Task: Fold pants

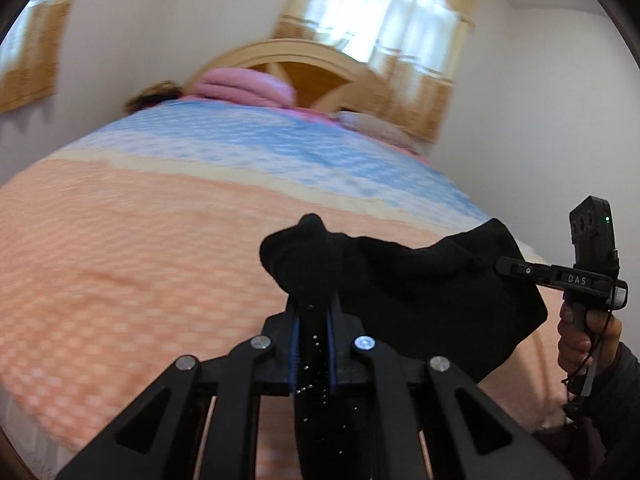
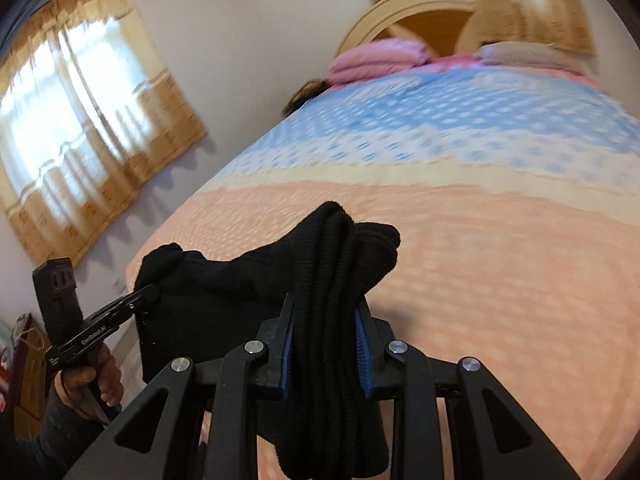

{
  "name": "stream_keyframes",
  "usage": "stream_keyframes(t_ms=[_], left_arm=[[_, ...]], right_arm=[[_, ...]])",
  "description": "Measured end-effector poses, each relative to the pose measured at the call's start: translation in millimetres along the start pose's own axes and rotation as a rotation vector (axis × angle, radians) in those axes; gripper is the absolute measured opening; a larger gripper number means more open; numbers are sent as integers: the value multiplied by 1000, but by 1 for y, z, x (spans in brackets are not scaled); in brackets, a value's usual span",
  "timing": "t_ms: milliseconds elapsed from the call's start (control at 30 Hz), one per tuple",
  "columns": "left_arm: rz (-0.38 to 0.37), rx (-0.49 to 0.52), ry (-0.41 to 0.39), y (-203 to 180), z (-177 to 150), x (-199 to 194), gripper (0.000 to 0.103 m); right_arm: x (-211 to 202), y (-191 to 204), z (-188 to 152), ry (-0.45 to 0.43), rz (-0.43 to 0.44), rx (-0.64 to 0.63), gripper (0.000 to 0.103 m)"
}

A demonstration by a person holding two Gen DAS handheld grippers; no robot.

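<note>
Two grippers, we hold the pants point(image 1: 420, 280) aloft
Left gripper point(image 1: 314, 320) and right gripper point(image 2: 326, 336) each clamp bunched cloth; fabric spans between them above the bed point(image 1: 140, 248).

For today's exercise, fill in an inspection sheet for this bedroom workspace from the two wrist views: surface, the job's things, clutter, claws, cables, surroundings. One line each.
Surface: bed with a checked cover, peach near the camera, blue further back.
Job's things: black pants, lifted above the cover and stretched between both claws.
Clutter: pink bedding and a pale pillow at the headboard end; a brown item beside them, too blurred to name.
Claws: left claw shut on a thin edge of the pants; right claw shut on a thicker bunch.
Cables: a thin cord hanging at the right handle.
Surroundings: wooden headboard, curtained window, white walls.
</note>
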State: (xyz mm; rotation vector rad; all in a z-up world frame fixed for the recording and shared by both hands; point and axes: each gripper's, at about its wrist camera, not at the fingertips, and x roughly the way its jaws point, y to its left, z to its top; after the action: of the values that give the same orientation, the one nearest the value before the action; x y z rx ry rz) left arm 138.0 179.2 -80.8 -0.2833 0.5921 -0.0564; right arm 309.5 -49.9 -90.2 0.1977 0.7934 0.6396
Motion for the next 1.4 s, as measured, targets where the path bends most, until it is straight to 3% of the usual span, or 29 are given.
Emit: stream_keyframes(t_ms=[100,267,333,400,633,800,1167,1400], left_arm=[[113,2,8,30,-7,9,11],[167,-54,76,61,-32,32,14],[192,-50,94,61,-42,39,31],[232,-54,85,59,-46,41,44],[275,-87,72,70,-48,40,66],[291,-100,69,77,-54,29,71],[339,-46,69,66,-61,10,71],[347,-33,43,52,-62,-12,71]], right_arm=[[51,12,4,49,34,6,26],[96,2,-3,102,46,57,27],[103,-11,-7,124,46,96,32],[104,-24,-9,132,52,133,46],[93,-27,-15,104,47,132,49],[81,-31,-20,81,42,146,53],[52,-33,-27,27,-35,133,56],[10,-21,-37,-68,-143,121,57]])
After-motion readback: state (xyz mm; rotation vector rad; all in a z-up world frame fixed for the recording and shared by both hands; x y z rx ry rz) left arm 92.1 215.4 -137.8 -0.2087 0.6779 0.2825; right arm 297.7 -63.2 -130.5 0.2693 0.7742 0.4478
